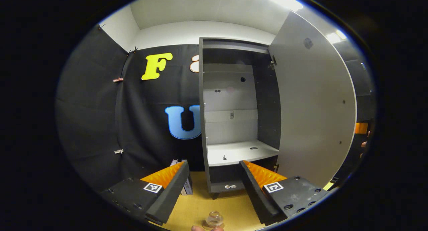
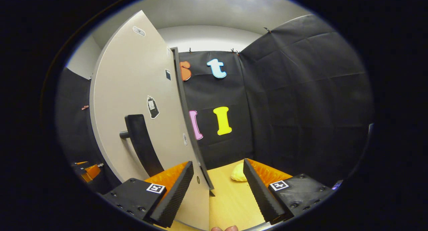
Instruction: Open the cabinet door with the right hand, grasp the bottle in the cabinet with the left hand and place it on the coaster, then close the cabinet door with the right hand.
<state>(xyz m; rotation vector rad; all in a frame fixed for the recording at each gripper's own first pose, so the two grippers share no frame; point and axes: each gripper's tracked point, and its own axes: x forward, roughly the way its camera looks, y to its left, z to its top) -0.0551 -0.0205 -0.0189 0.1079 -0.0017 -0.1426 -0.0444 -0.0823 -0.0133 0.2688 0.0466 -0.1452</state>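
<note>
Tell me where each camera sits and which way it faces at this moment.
Left gripper view: rides the left claw, facing the open cabinet and its bare shelf; the bottle stands on the table below, with fingertips at the bottom edge.
Right gripper view: rides the right claw, facing the door's outer face and handle; fingertips at the bottom edge, a pale object ahead.
Shared: the swung-open door, the wooden table.

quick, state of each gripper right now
Left gripper: open, holding nothing, facing the open cabinet.
Right gripper: open, holding nothing, astride the door edge.
</note>
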